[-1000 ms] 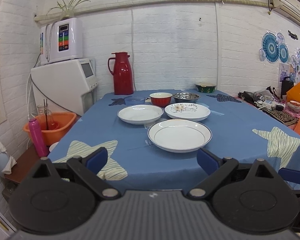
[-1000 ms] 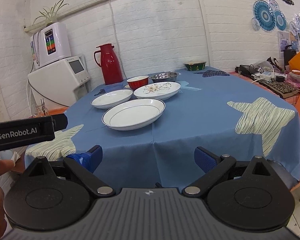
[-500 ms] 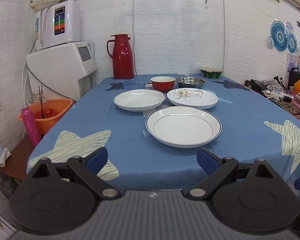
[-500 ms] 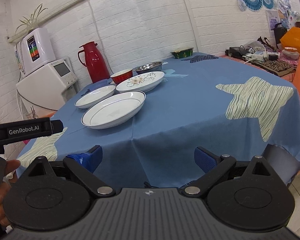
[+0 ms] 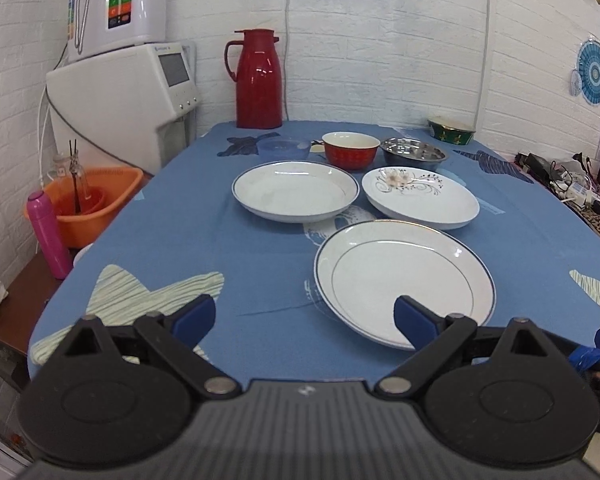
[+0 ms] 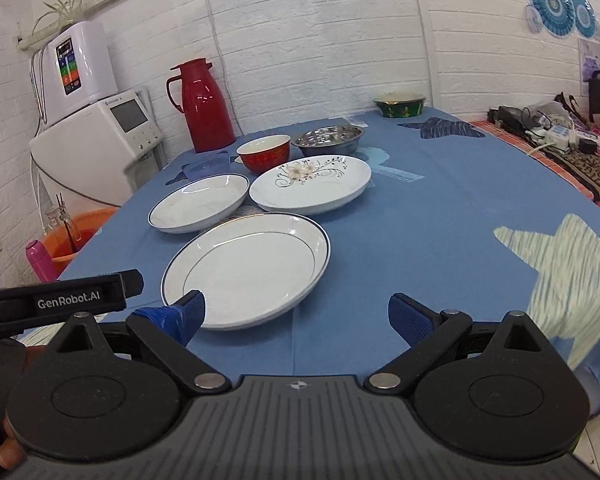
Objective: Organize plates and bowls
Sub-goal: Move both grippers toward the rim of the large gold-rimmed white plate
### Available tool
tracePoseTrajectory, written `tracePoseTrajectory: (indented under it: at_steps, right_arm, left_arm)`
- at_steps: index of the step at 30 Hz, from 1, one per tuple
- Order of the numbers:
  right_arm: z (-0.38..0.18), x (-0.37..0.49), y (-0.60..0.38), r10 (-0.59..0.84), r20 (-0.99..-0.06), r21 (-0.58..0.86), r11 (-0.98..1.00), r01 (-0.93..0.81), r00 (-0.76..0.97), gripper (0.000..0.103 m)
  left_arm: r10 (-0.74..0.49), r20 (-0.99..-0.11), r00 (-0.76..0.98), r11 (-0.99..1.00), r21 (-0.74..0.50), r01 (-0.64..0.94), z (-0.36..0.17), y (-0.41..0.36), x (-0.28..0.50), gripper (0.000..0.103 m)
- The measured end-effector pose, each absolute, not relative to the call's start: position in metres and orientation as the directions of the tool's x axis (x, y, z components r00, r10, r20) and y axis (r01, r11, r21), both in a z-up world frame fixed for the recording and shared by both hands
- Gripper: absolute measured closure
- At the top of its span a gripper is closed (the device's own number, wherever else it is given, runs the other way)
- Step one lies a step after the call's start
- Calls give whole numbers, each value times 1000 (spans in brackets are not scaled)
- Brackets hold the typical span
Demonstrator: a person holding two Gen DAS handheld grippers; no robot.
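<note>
While both jaws gape wide and empty, ease the left hand-held gripper (image 5: 302, 318) and right hand-held gripper (image 6: 296, 316) toward the nearest plate (image 5: 404, 280) on the table (image 5: 180, 232), pinching its stiff, slippery, breakable rim.

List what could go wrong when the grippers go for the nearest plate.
1. The nearest plate lies close to the table's front edge, so a push while grasping might slide it off.
2. Its far rim sits close to the blue-rimmed plate and the floral plate; a careless lift could knock them.
3. The left gripper and right gripper, both open, flank the same plate and may collide.
</note>
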State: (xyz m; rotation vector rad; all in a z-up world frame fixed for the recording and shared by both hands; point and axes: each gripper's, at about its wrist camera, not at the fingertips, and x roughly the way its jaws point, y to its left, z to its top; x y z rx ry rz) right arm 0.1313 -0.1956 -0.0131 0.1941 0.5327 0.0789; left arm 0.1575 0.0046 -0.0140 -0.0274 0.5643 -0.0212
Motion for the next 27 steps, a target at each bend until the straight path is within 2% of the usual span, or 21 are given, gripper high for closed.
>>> tracePoseTrajectory:
  at_steps: [14, 18, 22, 27]
  right_arm:
    - [-21, 198, -204, 90, -597, 169, 985, 15, 797, 17]
    - [-25, 206, -209, 119, -636, 167, 986, -15, 762, 17]
    - [-31, 225, -210, 162, -654, 189, 981, -48, 739, 17]
    - [-49, 260, -207, 148, -699, 163, 986, -46, 699, 17]
  left_arm:
    - [-15, -622, 783, 999, -42, -15, -23, 21, 235, 8]
    - [-87, -671, 736, 996, -67, 56, -23, 35, 239, 8]
    - [-206, -699, 685, 978, -177, 113, -26, 47, 250, 8]
    - [-219, -712, 667, 976, -169, 139, -38, 33, 270, 8]
